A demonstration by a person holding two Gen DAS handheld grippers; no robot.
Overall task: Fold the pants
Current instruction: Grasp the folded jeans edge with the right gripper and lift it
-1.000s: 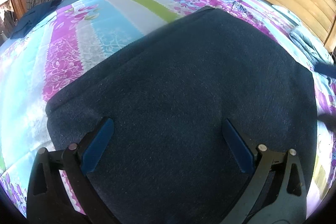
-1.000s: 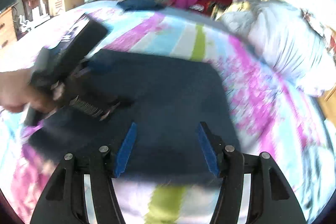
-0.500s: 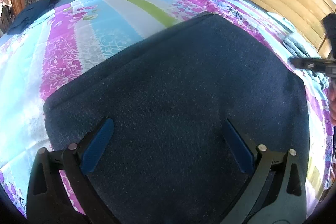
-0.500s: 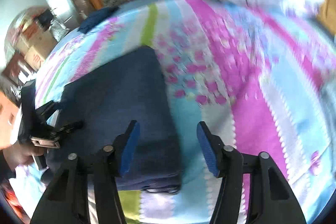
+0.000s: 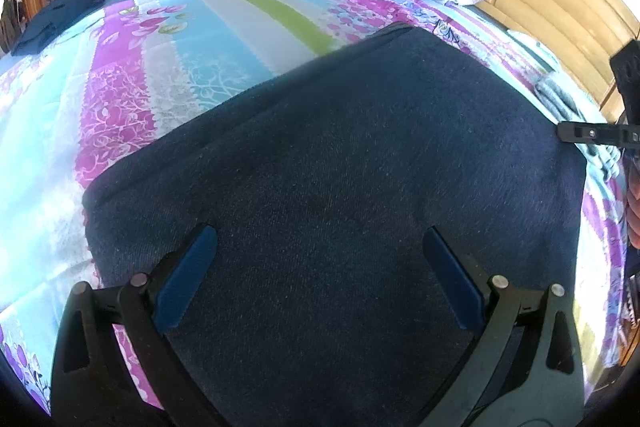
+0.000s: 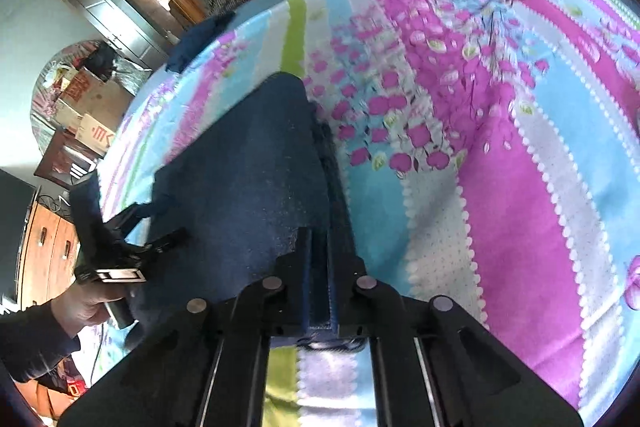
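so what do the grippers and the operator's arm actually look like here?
Both grippers are black plastic frames with blue pads on the fingers and round silver pivot pins: left gripper, right gripper. The right wrist view shows the left gripper's body carrying a white rectangular label. The bare left hand comes out of a dark long sleeve. No cables clearly visible.
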